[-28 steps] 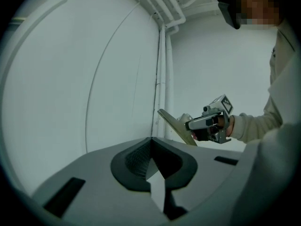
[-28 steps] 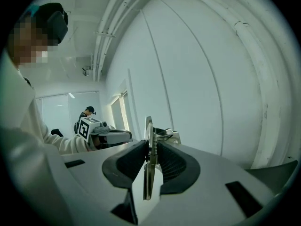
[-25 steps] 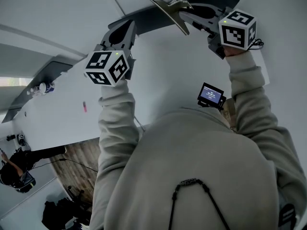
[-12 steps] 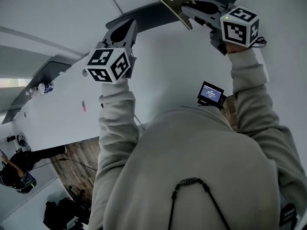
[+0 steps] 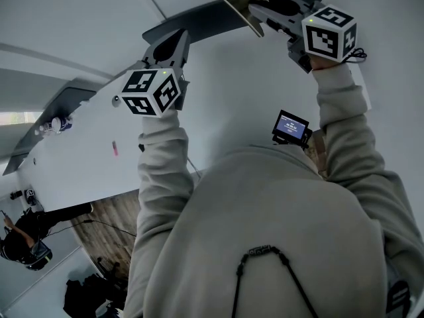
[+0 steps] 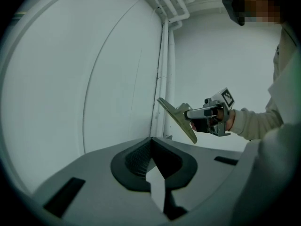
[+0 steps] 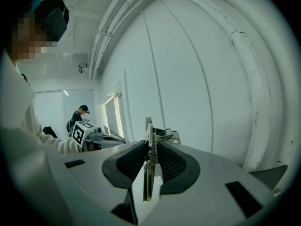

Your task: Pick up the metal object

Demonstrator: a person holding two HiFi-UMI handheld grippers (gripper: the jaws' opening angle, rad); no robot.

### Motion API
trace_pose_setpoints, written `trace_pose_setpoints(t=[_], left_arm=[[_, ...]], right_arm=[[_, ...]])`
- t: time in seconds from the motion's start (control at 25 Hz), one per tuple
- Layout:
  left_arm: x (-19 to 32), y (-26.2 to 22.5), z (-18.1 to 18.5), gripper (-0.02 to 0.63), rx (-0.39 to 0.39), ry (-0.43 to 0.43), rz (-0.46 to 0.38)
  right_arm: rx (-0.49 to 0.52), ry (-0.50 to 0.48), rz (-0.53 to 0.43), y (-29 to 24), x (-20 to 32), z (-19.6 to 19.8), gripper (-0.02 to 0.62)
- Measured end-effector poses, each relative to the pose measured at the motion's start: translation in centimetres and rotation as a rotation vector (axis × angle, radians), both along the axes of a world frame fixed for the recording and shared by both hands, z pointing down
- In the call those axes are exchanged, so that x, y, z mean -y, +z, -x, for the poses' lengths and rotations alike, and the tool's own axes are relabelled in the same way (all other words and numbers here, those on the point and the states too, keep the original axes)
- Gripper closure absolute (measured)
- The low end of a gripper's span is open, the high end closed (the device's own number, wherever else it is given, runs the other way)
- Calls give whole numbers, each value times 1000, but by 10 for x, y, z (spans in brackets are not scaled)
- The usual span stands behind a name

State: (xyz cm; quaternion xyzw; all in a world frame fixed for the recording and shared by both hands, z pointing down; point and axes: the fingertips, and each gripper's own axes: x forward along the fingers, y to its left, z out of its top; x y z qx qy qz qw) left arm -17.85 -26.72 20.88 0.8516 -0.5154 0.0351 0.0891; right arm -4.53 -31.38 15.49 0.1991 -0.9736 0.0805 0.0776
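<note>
**Metal spring clip [image 5: 233, 2] is held aloft in the right hand-held gripper [image 5: 258, 10].**

The clip [image 7: 148, 173] is clamped edge-on between the dark pads of the right hand-held gripper [image 7: 149, 160]. Its flat plate is seen jutting past the jaw tips, and its coil spring is shown in the right gripper view. It is raised in the air before a white wall [image 6: 117, 79]. The left hand-held gripper [image 5: 175, 44] is held up well apart from it, its jaws [image 6: 151, 145] brought together at the tips with nothing gripped. Both tools are carried by a person in pale sleeves [image 5: 159, 171].
</note>
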Motion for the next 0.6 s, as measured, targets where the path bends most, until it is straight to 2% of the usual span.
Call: trace_pose_setpoints(t=[0.6], left_arm=[[5,8,0,602,-5,-1,3]], right_arm=[[-6,43,-1,10,10,-7,494]])
